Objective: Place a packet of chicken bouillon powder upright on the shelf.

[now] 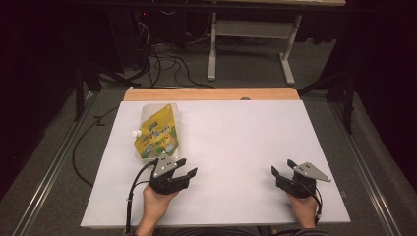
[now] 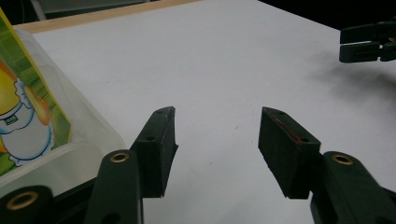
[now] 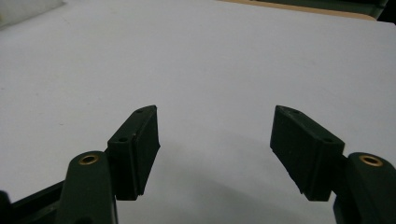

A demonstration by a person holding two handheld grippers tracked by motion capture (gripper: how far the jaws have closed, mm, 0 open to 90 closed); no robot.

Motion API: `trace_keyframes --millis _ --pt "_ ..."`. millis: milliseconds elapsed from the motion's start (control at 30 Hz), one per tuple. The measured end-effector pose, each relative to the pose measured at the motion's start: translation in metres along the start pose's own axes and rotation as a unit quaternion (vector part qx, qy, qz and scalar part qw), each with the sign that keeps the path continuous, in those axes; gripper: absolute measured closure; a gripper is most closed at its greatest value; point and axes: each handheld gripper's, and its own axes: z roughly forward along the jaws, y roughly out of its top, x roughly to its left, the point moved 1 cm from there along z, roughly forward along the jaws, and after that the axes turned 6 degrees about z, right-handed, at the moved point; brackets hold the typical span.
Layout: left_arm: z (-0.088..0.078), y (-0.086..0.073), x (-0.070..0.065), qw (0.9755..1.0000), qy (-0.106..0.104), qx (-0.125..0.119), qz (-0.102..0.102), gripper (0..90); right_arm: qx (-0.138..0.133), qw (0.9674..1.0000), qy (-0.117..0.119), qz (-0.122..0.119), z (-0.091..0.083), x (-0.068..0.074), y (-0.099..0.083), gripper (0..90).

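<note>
A yellow-green refill pouch (image 1: 159,132) with a white spout lies flat on the white table (image 1: 236,137), left of centre. Its clear bottom edge and cartoon print appear as the pouch (image 2: 28,126) at the left of the left gripper view. My left gripper (image 1: 188,167) stands open just below and right of the pouch, not touching it; in its own view the left gripper (image 2: 217,140) has bare table between its jaws. My right gripper (image 1: 283,166) is open near the table's front right, and the right gripper (image 3: 215,140) holds nothing.
A wooden strip (image 1: 211,93) runs along the table's far edge. Beyond it are a white desk frame (image 1: 251,44) and loose cables on the floor (image 1: 167,64). The other gripper's jaws (image 2: 369,42) show at the top right of the left gripper view.
</note>
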Motion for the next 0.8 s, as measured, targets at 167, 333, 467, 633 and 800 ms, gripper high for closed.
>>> trace_keyframes --millis 167,333,467,633,800 --pt "0.008 -0.006 -0.002 1.0000 -0.005 0.008 -0.003 46.4 0.001 1.0000 -0.002 -0.002 0.000 0.000 0.000 33.2" --pt "0.014 -0.010 -0.003 0.9999 -0.004 0.012 -0.001 46.4 0.001 1.0000 -0.003 -0.003 0.000 0.000 0.000 33.3" --pt "0.018 -0.013 -0.004 0.9999 -0.003 0.013 -0.001 46.4 0.003 1.0000 -0.001 -0.003 0.001 0.001 0.000 33.2" --pt "0.024 -0.018 -0.006 0.9998 -0.005 0.020 0.001 46.4 0.001 1.0000 -0.002 -0.003 0.001 0.000 0.000 33.3" --pt "0.028 -0.022 -0.006 0.9997 -0.004 0.024 0.003 46.3 0.002 1.0000 -0.001 -0.002 0.001 0.001 0.000 33.3"
